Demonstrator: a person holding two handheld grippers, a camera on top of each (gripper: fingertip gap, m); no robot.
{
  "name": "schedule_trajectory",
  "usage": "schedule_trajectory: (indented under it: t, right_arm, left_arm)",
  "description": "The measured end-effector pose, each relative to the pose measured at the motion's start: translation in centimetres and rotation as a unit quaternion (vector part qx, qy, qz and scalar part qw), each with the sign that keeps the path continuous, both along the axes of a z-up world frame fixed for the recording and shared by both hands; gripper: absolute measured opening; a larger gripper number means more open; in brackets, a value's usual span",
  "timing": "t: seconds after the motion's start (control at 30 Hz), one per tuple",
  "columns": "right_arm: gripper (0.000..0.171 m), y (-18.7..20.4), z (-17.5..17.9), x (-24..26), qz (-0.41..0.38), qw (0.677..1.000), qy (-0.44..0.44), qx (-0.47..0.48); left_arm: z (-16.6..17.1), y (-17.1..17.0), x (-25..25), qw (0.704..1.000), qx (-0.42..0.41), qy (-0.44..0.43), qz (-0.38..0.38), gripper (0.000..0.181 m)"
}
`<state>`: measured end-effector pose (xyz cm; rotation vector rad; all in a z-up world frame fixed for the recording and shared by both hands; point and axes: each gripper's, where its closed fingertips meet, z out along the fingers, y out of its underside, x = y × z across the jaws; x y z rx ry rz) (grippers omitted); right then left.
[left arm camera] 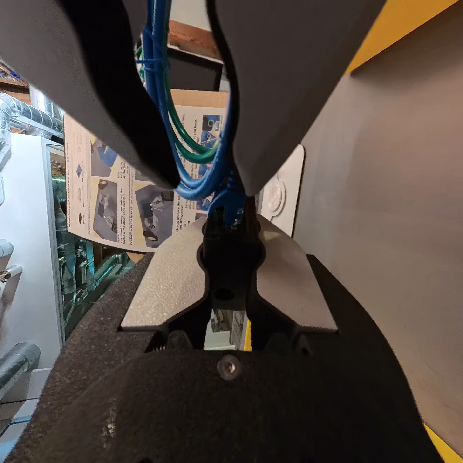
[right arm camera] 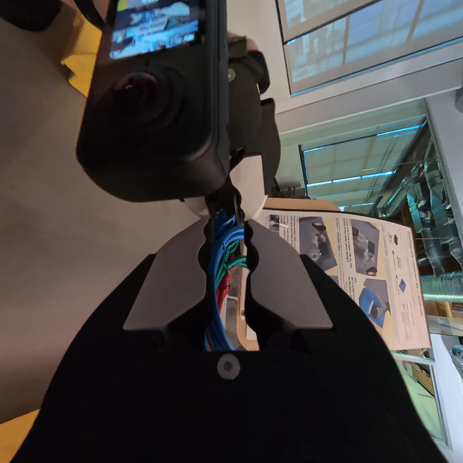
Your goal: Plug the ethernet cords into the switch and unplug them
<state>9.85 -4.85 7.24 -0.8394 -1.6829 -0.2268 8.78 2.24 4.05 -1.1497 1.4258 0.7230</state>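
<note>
The left tongs (left arm camera: pixel 229 250) are clamping the small black boxy switch (left arm camera: pixel 229 265), with a blue cord's (left arm camera: pixel 226 205) moulded plug sitting at its ports. The right tongs (right arm camera: pixel 226 240) are pinching that blue cord beside bundled glossy green (right arm camera: pixel 231 263) and red cords (right arm camera: pixel 221 288). A printed paper sheet (right arm camera: pixel 363 275) is leaning behind the smooth grey counter (right arm camera: pixel 50 225).

1. Left gripper fingers (left arm camera: pixel 172 273): grey pads, grainy matt texture; black body rough, speckled.
2. Blue cords (left arm camera: pixel 200 185): glossy smooth plastic jacket; green cord (left arm camera: pixel 198 152) same sheen.
3. Switch (left arm camera: pixel 229 253): black matt plastic.
4. Instruction sheet (right arm camera: pixel 350 270): matt paper on a pale wood board (right arm camera: pixel 300 201).
5. Desk (left arm camera: pixel 388 200): smooth matt grey.
6. Screw (right arm camera: pixel 228 366): dull metal.
</note>
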Motion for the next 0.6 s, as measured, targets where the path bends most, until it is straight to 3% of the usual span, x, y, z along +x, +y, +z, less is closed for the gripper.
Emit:
schedule_trajectory:
  t: [0.6]
  right_arm:
    - [0.021, 1.1, -1.8, -0.2, -0.023, 0.998, -0.054, 0.029]
  left_arm:
    - [-0.6, -0.3, 0.2, 1.000, -0.010, 0.023, 0.013, 0.030]
